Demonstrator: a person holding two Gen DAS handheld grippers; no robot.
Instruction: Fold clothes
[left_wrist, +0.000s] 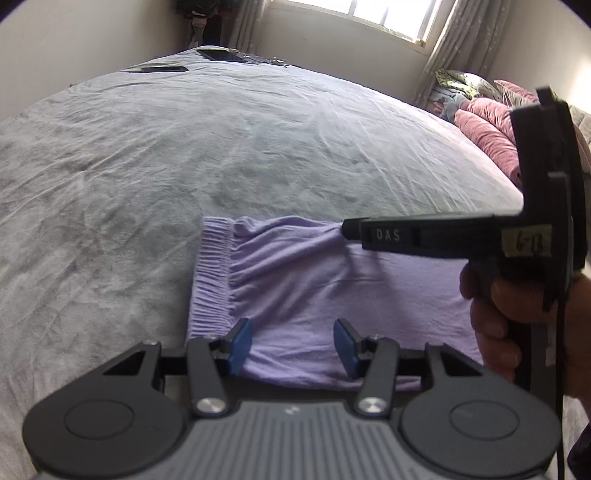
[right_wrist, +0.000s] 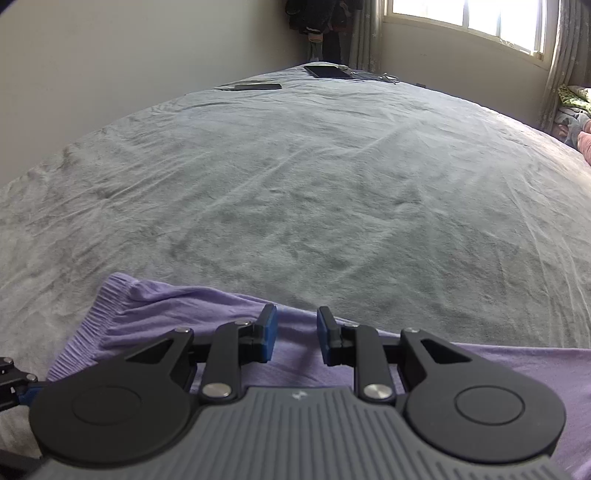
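Note:
A lavender garment (left_wrist: 295, 280) with a ribbed elastic band (left_wrist: 212, 273) at its left end lies flat on the grey bed sheet (left_wrist: 221, 147). My left gripper (left_wrist: 293, 345) is open, low over the garment's near edge, with cloth showing between its blue pads (left_wrist: 240, 343). The right gripper (left_wrist: 345, 229), held by a hand (left_wrist: 495, 317), reaches in from the right and its tip meets the garment's far edge, where the cloth wrinkles. In the right wrist view the right gripper (right_wrist: 295, 338) stands open over the garment (right_wrist: 166, 314), its jaws a short way apart.
A dark phone (left_wrist: 164, 69) and a tablet (left_wrist: 221, 55) lie at the bed's far end, near the window. Pink bedding and a patterned pile (left_wrist: 487, 125) sit at the bed's right side. A wall runs along the left. Bare sheet stretches beyond the garment.

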